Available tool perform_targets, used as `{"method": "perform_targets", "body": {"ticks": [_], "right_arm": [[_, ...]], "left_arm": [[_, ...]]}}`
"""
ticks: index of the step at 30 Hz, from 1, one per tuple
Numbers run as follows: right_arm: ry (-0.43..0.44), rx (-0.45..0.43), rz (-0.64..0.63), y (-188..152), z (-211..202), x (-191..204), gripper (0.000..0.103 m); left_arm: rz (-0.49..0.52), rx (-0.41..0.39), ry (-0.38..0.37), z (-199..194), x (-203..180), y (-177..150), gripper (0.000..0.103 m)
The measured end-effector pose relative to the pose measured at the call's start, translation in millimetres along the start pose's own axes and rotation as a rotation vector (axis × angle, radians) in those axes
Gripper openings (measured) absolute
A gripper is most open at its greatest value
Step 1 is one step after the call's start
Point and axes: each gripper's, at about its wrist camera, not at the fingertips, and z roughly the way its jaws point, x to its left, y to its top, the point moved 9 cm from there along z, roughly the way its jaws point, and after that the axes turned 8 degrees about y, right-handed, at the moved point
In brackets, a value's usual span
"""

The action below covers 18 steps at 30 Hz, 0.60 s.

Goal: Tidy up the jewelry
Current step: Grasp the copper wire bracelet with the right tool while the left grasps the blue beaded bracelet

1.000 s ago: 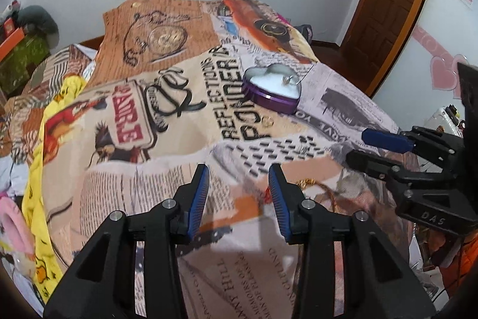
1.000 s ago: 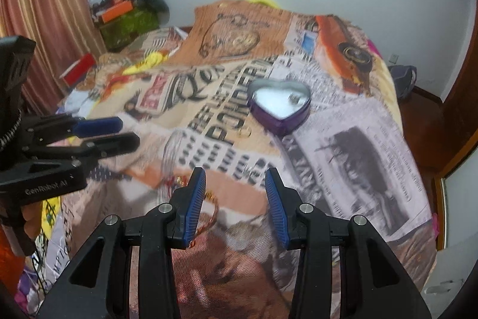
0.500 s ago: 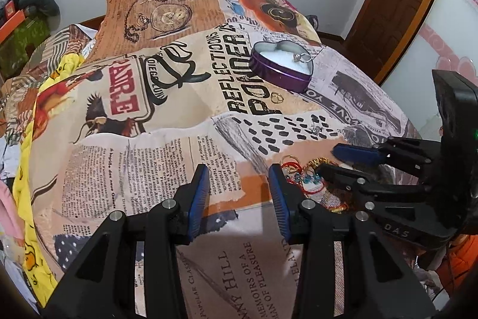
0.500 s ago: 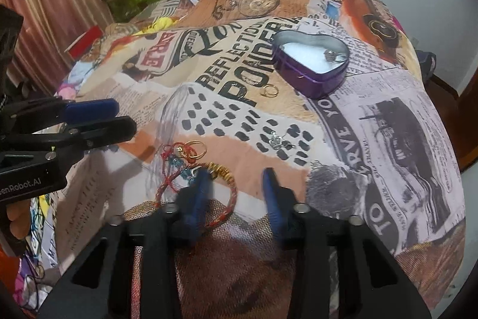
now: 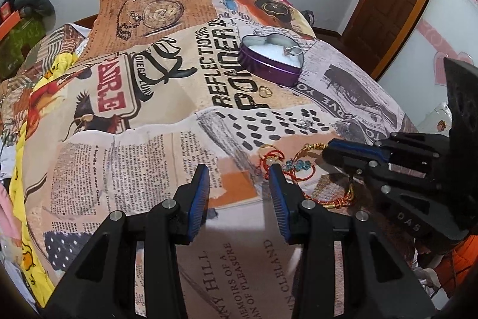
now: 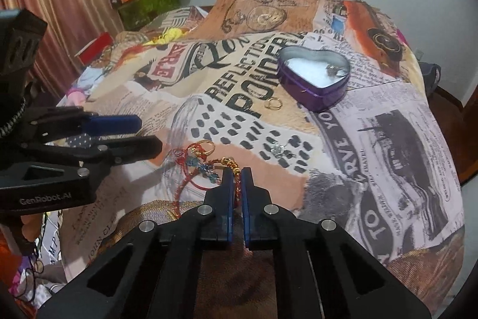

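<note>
Right wrist view: my right gripper [image 6: 237, 174] angled down, jaws clamped on red-gold bracelet [image 6: 237, 184] near bedspread [image 6: 388, 139] edge; left gripper [image 5: 239, 172] hovers alongside, jaws apart, empty.

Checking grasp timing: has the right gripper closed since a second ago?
Yes. The right gripper has shut on the red bracelet; its fingers stood wide apart before. It also came down towards the bedspread, nearer the heart tin.
</note>
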Motion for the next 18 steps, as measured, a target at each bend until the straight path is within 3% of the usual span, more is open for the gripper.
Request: {"method": "perform_targets", "body": {"ticks": [12, 18], "right_arm": [[-0.028, 0.007, 0.028, -15.8, -7.7, -19.8, 0.004], [-0.035, 0.004, 0.015, -18.7, -8.6, -20.9, 0.004]], "left_arm": [[0.011, 0.033, -0.068, 7.9, -33.1, -1.7, 0.04], [-0.031, 0.053, -0.109, 15.1, -43.4, 3.1, 0.036]]}}
